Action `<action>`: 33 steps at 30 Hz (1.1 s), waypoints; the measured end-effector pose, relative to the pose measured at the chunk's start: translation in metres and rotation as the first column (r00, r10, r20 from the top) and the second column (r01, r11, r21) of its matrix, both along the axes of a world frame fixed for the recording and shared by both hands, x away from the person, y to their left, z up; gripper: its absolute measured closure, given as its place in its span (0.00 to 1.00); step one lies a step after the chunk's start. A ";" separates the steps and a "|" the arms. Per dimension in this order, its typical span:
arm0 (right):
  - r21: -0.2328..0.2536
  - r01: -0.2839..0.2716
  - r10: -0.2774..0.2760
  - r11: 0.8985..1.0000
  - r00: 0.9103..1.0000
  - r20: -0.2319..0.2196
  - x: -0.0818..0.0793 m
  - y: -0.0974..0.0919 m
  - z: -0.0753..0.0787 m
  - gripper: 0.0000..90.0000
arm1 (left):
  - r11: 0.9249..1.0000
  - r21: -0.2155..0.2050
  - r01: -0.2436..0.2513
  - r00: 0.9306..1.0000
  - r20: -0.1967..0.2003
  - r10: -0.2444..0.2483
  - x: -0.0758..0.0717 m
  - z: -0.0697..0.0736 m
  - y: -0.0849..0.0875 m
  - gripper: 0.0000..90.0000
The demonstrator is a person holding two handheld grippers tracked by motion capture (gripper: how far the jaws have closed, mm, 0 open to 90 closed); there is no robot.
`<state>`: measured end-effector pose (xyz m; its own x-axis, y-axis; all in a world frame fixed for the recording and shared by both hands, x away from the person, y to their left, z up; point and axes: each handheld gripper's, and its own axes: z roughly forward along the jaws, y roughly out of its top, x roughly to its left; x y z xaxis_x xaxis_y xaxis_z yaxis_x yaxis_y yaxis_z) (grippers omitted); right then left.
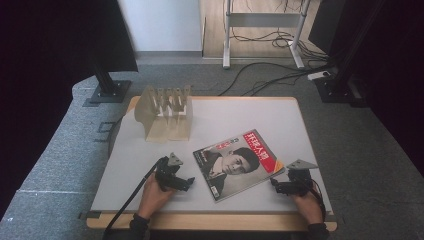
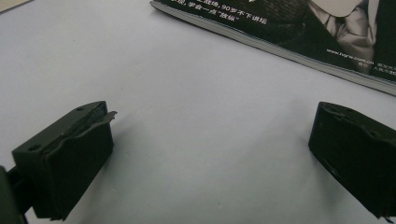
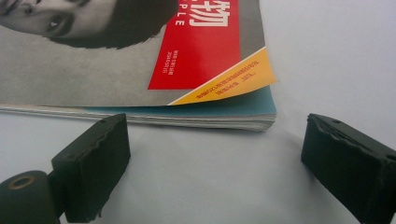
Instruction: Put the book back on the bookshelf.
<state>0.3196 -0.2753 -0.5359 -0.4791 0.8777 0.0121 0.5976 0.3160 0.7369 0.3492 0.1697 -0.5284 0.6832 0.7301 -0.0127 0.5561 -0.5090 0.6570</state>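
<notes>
High view: glossy red-and-black portrait-cover magazine [image 1: 238, 164] lies flat on the white table top [image 1: 235, 117], toward the near edge, between the two grippers. Long axis runs diagonally, from the near-left corner up to the far-right one; red title block sits at the far-right end, so the cover's top points away and right. Pale translucent slotted file rack [image 1: 165, 114] stands well apart at far left. Left gripper [image 1: 174, 180] rests just left of the magazine's spine side; right gripper [image 1: 283, 186] sits at its near-right corner

Left gripper view: jaws stand wide apart, bare table between them, nothing held. Magazine's bound edge [image 2: 280, 44] crosses the top, near but not touching

Right gripper view: jaws wide apart and empty, lined up on the magazine's corner [image 3: 219, 100], where the yellow cover tip curls up off the page block

Judgement: thin, light, floppy; cover slick, pages likely to fan or sag if lifted by one corner. Best hold looks like the curled corner or open fore-edge, pinching the whole stack; the second gripper could steady the spine side
</notes>
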 end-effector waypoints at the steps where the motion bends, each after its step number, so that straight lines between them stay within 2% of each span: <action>1: 0.000 0.000 0.000 1.000 1.000 0.000 0.000 0.000 0.000 0.08 | 1.000 0.000 0.000 1.000 0.000 0.000 0.000 0.000 0.000 0.00; 15: 0.004 0.000 0.000 1.000 1.000 -0.001 0.000 0.000 0.001 0.08 | 1.000 -0.001 0.020 1.000 -0.007 -0.020 0.002 0.001 0.001 0.00; 20: 0.011 0.002 -0.002 1.000 1.000 -0.011 0.000 -0.002 0.002 0.10 | 0.999 -0.027 0.036 0.999 -0.016 -0.036 0.007 0.002 0.000 0.00; 22: 0.007 0.000 0.000 1.000 1.000 -0.017 0.000 -0.003 0.003 0.10 | 0.999 -0.022 0.041 0.999 -0.008 -0.041 0.010 0.003 -0.002 0.00; 24: 0.007 -0.003 0.003 1.000 1.000 -0.020 -0.001 -0.004 0.004 0.10 | 0.999 0.003 0.049 0.999 -0.001 -0.049 0.013 0.006 -0.004 0.00; 26: 0.009 -0.016 0.016 1.000 1.000 -0.023 0.000 -0.005 0.005 0.10 | 0.998 0.003 0.058 0.998 0.005 -0.058 0.015 0.009 -0.006 0.00; 29: 0.016 -0.032 0.032 0.999 0.999 -0.011 0.000 -0.005 0.009 0.09 | 0.997 -0.026 0.073 0.997 0.001 -0.073 0.019 0.011 -0.009 0.03; 33: 0.021 -0.036 0.036 0.999 0.999 0.010 0.003 -0.002 0.017 0.04 | 0.995 -0.026 0.099 0.995 0.000 -0.099 0.026 0.017 -0.015 0.03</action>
